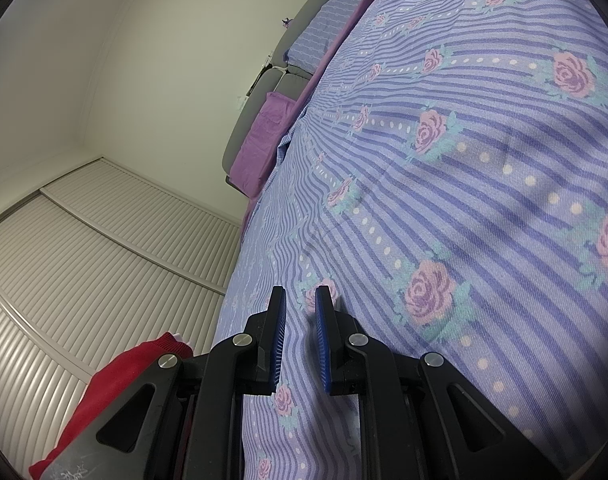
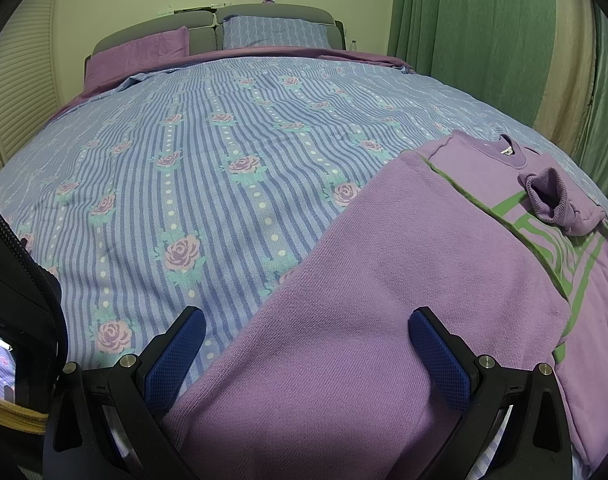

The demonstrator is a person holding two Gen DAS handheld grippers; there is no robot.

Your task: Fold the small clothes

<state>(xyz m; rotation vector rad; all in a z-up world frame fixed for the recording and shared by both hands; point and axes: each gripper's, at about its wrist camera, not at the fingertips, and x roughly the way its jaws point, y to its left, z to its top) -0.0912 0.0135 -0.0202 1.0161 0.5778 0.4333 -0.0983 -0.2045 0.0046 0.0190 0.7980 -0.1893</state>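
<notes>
A lilac sweater [image 2: 384, 280] with a green print lies on the flowered bedspread [image 2: 207, 152] at the near right of the right wrist view. Its left part is folded over the front, and a ribbed cuff [image 2: 548, 200] rests on the chest below the collar. My right gripper [image 2: 308, 322] hovers over the sweater's near end, open wide, its blue pads touching nothing. In the left wrist view my left gripper [image 1: 299, 300] points across the bedspread [image 1: 464, 200], its jaws shut with only a thin gap and nothing in them. The sweater is not in that view.
Red fabric [image 1: 115, 384] shows at the left gripper's lower left. A slatted wardrobe door [image 1: 83, 260] stands beside the bed. Pillows [image 2: 275, 32] and a grey headboard [image 2: 271, 11] are at the far end, green curtains [image 2: 464, 40] on the right. A black device [image 2: 19, 300] fills the left edge.
</notes>
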